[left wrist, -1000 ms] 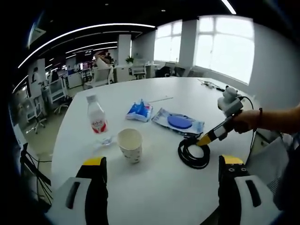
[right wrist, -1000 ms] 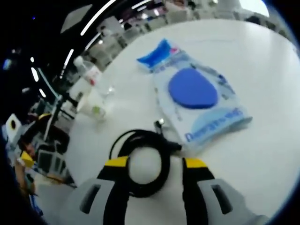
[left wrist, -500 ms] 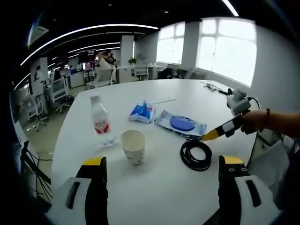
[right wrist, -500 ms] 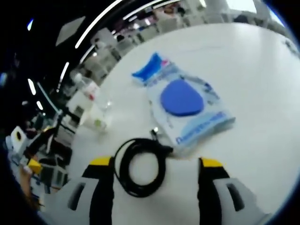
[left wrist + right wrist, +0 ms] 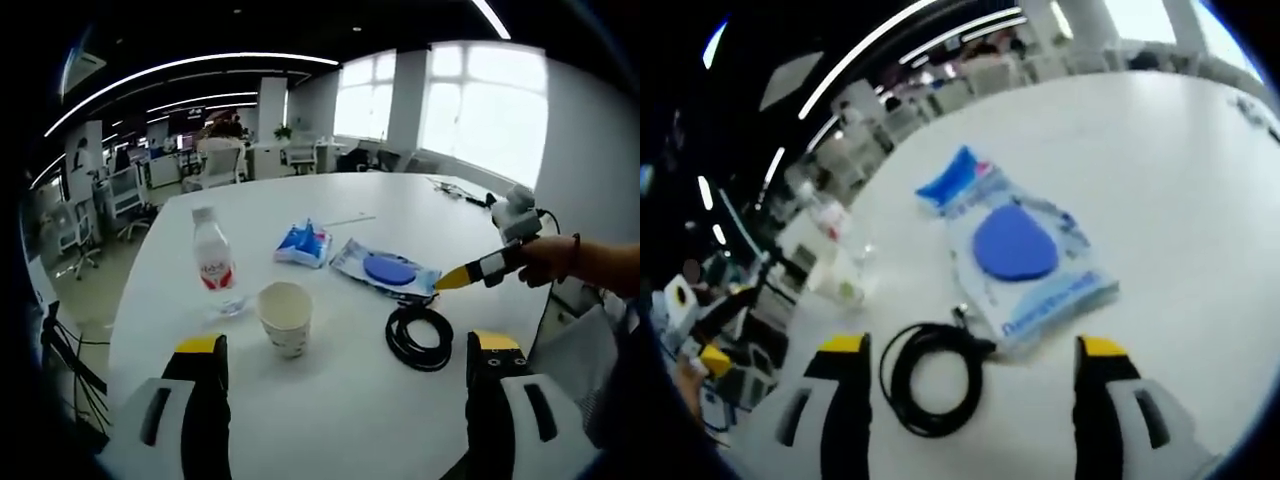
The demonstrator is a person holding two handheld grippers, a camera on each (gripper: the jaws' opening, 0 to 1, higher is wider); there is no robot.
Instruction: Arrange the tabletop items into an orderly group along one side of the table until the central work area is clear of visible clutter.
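left gripper view: the left gripper hangs above the near edge of the white surface, its yellow-tipped jaws spread wide with nothing between them. on the surface ahead stand a paper cup, upright and open, and just beyond it to the left a small water bottle with a red label, also upright. further back lies a blue snack packet, and just to its right a clear pouch with a blue disc inside. a coiled black cable lies near the pouch's near edge, to the right of the cup. the right gripper, held by a hand, comes in from the right and hovers above the cable and pouch, touching neither; whether its jaws are apart cannot be told from here. right gripper view: the right gripper looks down on the surface with its jaws spread wide and holding nothing. the coiled black cable lies between them on the surface, apart from both. the pouch with the blue disc lies just beyond the cable, the blue snack packet at its far end. the cup and bottle sit blurred at the left.
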